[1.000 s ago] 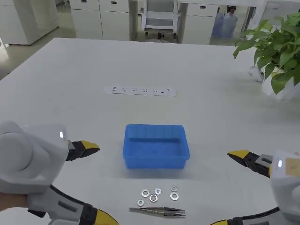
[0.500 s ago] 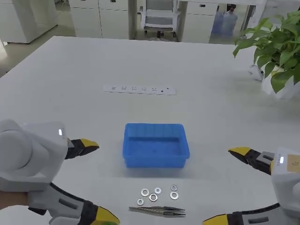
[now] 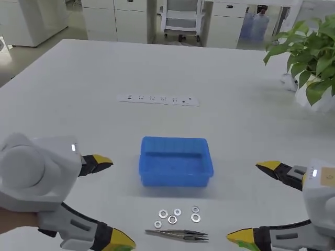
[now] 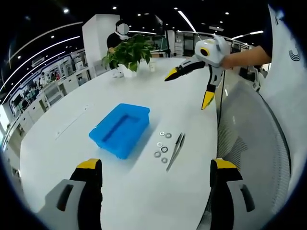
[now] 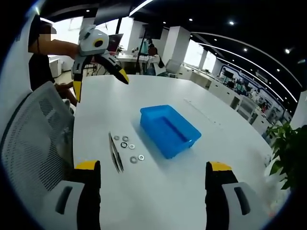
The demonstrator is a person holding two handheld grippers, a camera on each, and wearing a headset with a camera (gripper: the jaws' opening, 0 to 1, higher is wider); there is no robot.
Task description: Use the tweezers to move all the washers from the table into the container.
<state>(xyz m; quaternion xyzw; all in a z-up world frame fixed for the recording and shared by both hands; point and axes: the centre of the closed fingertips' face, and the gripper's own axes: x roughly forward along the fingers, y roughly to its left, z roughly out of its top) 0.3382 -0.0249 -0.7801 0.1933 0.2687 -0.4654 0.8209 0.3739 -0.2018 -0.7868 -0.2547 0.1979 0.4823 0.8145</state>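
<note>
Several small silver washers [image 3: 178,215] lie in a loose cluster on the white table, just in front of a blue plastic container [image 3: 175,162]. Metal tweezers [image 3: 178,235] rest flat right behind the washers, near the table's front edge. My left gripper [image 3: 112,201] hovers to the left of the container, open and holding nothing. To the right, my right gripper [image 3: 252,202] is open as well, with nothing between its jaws. From the left gripper view I see the container [image 4: 120,129], washers [image 4: 162,146], tweezers [image 4: 176,146] and the right gripper [image 4: 188,89]. The right gripper view has the container [image 5: 170,129], washers [image 5: 127,146], tweezers [image 5: 115,153] and the left gripper [image 5: 100,87].
A white power strip [image 3: 158,99] lies beyond the container at mid-table. A potted plant [image 3: 309,47] stands at the far right edge. A mesh chair back [image 5: 33,139] sits at the table's near side, and another chair [image 3: 180,15] past the far side.
The head camera has shifted slightly. Both grippers stay open at about the same places. The washers, tweezers and container have not moved.
</note>
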